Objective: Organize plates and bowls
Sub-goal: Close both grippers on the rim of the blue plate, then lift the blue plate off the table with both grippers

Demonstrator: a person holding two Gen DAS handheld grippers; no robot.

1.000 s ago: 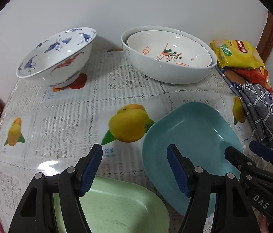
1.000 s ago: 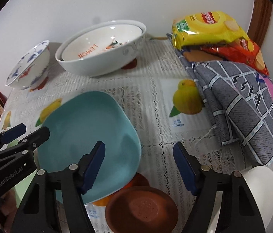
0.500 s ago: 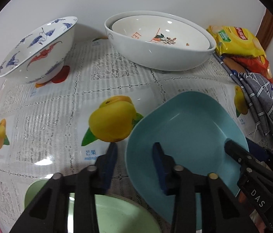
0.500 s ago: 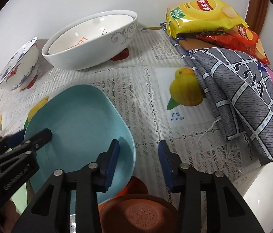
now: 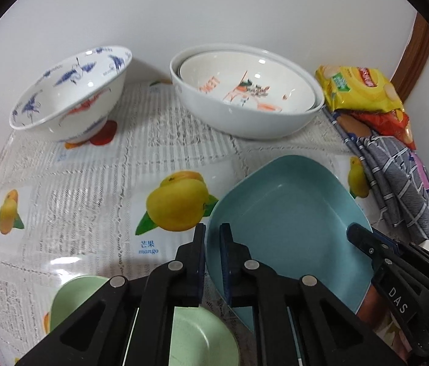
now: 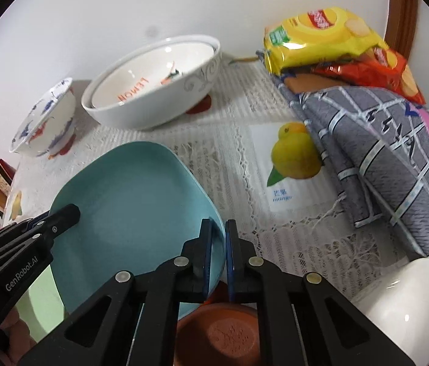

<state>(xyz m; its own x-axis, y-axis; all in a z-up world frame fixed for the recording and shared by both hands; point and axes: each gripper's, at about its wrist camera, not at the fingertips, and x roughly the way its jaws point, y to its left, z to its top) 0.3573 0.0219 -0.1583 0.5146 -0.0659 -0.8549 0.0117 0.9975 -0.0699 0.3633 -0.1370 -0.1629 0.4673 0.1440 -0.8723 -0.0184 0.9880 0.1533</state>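
Teal square plate [image 5: 290, 213] sat low and centre-right in the left wrist view, pinched at two opposite rims. Left gripper [image 5: 212, 238] had its blue pads pressed onto the plate's left rim; the jaws had just been closing, rim between them. Right gripper [image 6: 218, 235] was clamped the same way on the plate's right rim, jaws likewise just closed on it.

Left wrist view only: pale green plate [image 5: 202, 335] at the bottom edge, partly under the gripper body, with the printed mango [image 5: 178, 204] just left of the teal plate.

Right wrist view only: brown saucer [image 6: 226, 332] at bottom centre, tucked partly under the teal plate's near edge, and a white cup [image 6: 409, 302] at lower right.

Both views: nested white bowls [image 5: 245, 94] at upper centre against the wall, blue-patterned bowl [image 5: 68, 91] at upper left, yellow snack bag [image 6: 321, 36] and grey checked cloth [image 6: 382, 152] on the right.
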